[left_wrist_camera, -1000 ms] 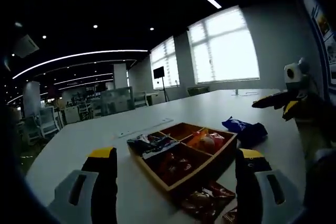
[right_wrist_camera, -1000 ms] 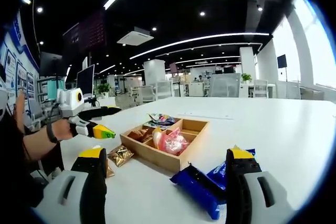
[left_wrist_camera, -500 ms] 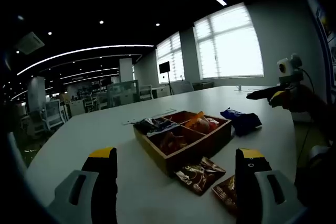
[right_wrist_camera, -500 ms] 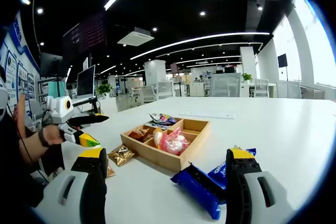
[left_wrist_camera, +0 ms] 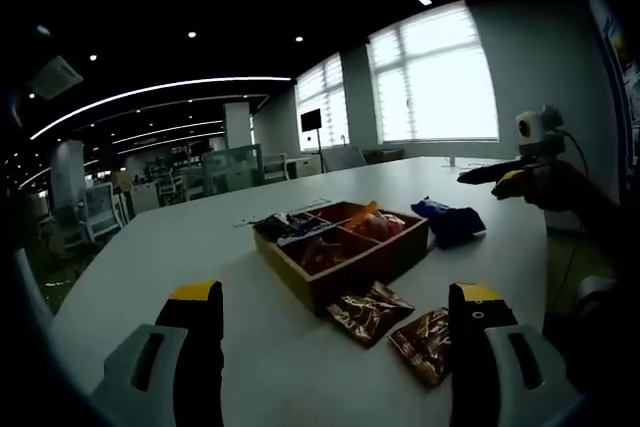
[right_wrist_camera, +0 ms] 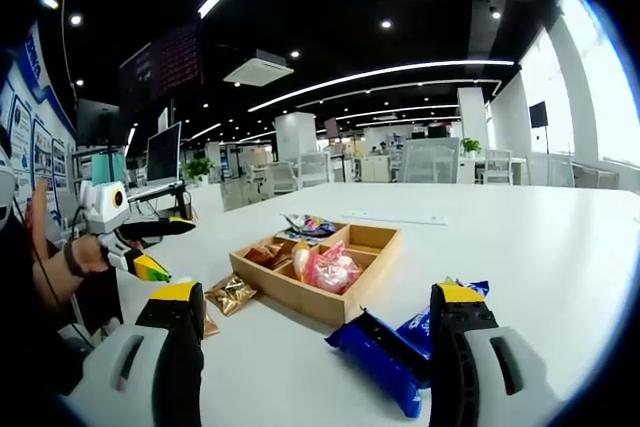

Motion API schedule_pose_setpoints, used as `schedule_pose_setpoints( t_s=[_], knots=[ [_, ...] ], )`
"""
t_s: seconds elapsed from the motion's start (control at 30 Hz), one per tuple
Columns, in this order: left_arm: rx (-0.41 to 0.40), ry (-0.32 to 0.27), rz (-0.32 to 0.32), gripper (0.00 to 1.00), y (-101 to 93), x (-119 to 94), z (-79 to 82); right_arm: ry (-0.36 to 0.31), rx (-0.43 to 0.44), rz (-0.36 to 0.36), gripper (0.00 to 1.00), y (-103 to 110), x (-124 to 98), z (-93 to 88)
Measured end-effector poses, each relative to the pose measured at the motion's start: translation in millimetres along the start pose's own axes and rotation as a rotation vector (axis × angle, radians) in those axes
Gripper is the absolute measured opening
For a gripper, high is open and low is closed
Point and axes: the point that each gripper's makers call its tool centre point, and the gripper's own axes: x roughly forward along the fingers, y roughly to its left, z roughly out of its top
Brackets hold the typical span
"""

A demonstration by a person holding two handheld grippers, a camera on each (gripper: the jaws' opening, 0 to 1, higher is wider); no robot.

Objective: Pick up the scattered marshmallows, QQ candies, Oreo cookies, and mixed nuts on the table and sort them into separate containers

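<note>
Above the white worktop (right_wrist_camera: pixel 520 237), left gripper (left_wrist_camera: pixel 335 347) and right gripper (right_wrist_camera: pixel 310 347) held level, jaws spread wide, gripping nothing, wooden tray (right_wrist_camera: pixel 318 269) ahead with sorted snacks, blue Oreo packets (right_wrist_camera: pixel 385 352) between right jaws, brown nut packets (left_wrist_camera: pixel 368 312) near left.

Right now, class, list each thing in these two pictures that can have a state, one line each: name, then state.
Wooden tray: flat on the table, some sections holding snacks, one looks empty.
Pink packet: inside the tray.
Blue packets: on the table, outside the tray.
Brown packets: on the table, beside the tray.
Left tongs: open, holding nothing.
Right tongs: open, holding nothing.
</note>
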Motion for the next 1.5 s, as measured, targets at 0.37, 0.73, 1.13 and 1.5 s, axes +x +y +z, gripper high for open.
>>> schedule_pose_setpoints(
  t_s=[0.37,0.73,1.13,1.5],
  knots=[
    [0.001,-0.007,-0.005,0.97,-3.0,-6,4.6,0.006,-0.008,0.0,0.89,3,2,1.0],
    [0.041,0.077,-0.051,0.97,-27.4,3,-15.9,0.017,-0.004,0.001,0.89,3,4,-3.3],
    [-0.045,0.139,-0.094,0.97,-47.9,15,-36.7,0.023,-0.003,-0.008,0.89,1,4,-6.0],
    [-0.096,0.167,-0.125,0.9,-62.8,23,-50.9,0.02,0.0,-0.009,0.89,1,4,-5.5]
  ],
)
